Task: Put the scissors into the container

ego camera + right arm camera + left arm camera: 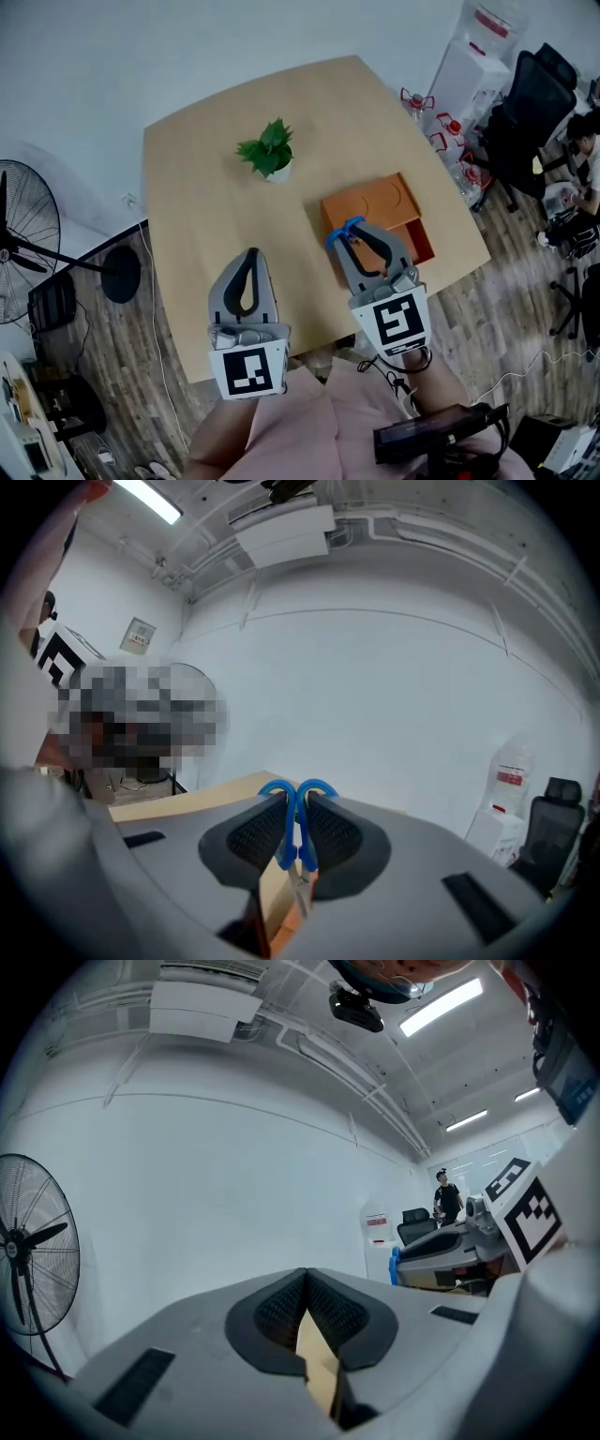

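Note:
My right gripper (349,232) is shut on blue-handled scissors (341,231), held above the near part of the orange container (380,202) on the wooden table (206,178). In the right gripper view the blue handles (298,803) stick up between the pads and the metal blades hang down below them. My left gripper (250,257) is shut with nothing in it, over the table's near edge, left of the right gripper. In the left gripper view its pads (323,1312) meet at the tip.
A small potted plant (269,150) stands mid-table behind the container. A standing fan (23,230) is on the floor at left. Office chairs (525,112), a white cabinet (464,70) and a seated person (583,155) are to the right of the table.

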`<action>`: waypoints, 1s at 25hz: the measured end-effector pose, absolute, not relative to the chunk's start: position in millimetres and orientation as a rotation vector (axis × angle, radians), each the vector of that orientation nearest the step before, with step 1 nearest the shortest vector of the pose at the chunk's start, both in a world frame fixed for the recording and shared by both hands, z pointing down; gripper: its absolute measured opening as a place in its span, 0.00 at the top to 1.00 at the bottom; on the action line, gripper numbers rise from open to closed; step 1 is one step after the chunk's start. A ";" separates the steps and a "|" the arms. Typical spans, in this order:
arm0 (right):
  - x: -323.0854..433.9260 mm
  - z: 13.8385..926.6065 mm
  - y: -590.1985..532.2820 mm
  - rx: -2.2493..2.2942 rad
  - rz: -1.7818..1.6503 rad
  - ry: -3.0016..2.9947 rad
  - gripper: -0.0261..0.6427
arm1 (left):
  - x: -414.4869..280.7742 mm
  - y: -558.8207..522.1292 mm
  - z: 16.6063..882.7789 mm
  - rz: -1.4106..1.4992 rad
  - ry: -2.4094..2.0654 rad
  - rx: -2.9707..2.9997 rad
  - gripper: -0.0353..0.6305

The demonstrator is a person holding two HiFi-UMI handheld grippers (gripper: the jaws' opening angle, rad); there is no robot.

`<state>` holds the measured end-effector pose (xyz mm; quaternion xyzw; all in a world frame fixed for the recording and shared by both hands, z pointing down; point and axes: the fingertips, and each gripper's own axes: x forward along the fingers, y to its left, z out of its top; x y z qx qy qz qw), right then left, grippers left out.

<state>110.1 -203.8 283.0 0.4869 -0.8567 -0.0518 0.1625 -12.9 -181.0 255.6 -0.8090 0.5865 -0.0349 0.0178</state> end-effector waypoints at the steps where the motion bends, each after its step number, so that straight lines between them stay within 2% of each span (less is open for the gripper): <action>1: 118.5 282.1 -204.1 1.387 -0.152 -2.445 0.85 | -4.5 -180.8 254.2 -0.107 1.822 -2.510 0.94; 13: 199.7 300.9 -205.0 1.365 -0.137 -2.416 0.85 | 67.7 -183.2 258.1 -0.142 1.834 -2.512 0.94; 25: 223.5 379.4 -198.5 1.216 -0.043 -2.369 0.85 | 87.7 -185.4 312.9 -0.328 1.906 -2.558 0.94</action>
